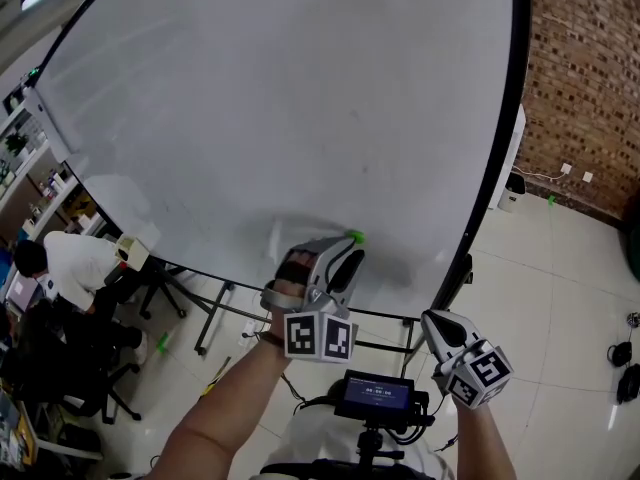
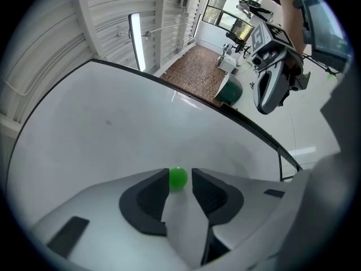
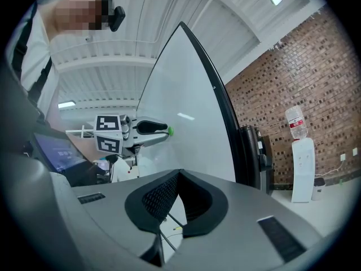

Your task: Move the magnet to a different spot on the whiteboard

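Note:
A small green ball magnet (image 1: 355, 236) sticks to the large whiteboard (image 1: 300, 98) near its lower edge. My left gripper (image 1: 347, 248) is at the board with the magnet (image 2: 178, 177) between its two fingertips. A thin gap shows beside the magnet, so the jaws stand open around it. The right gripper view shows the same scene from the side, the left gripper (image 3: 161, 127) level with the magnet (image 3: 169, 131) at its tip. My right gripper (image 1: 436, 322) hangs lower right, off the board, its jaws closed together on nothing (image 3: 179, 174).
The board stands on a wheeled metal frame (image 1: 215, 313). A small box (image 1: 132, 251) rests on its tray at the left. A person (image 1: 75, 263) sits at lower left. At the right are a brick wall (image 1: 590, 78) and a water dispenser (image 3: 302, 162).

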A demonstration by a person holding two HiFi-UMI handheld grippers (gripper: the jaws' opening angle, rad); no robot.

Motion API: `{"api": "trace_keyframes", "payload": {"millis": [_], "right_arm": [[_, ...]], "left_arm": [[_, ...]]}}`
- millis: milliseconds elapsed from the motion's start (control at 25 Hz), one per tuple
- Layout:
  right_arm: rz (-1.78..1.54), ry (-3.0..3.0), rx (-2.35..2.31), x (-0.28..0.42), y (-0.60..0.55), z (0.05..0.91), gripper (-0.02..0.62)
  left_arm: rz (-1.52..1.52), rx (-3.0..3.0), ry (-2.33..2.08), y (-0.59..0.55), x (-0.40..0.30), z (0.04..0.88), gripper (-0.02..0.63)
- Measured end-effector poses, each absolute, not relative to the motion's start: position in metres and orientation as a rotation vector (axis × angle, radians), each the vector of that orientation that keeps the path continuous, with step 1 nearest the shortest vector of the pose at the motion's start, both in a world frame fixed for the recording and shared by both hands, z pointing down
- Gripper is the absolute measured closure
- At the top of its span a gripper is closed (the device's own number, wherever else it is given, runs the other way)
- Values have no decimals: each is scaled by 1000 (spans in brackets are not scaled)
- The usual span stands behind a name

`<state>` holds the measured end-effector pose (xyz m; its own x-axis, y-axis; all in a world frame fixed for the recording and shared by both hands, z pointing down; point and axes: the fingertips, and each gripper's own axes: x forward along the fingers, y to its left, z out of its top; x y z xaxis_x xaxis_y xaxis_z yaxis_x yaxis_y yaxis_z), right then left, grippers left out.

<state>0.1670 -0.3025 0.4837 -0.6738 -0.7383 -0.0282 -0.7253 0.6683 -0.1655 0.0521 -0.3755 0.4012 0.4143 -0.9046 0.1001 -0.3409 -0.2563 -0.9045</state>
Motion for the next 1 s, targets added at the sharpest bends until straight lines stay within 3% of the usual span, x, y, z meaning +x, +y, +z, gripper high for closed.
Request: {"api": "trace_keyframes", "payload": {"millis": [1000], "right_arm": [[-219,2749,-1292,188,-306,488,562]], "left_arm": [[-830,-1741,1169,-389,62,402,460]]}}
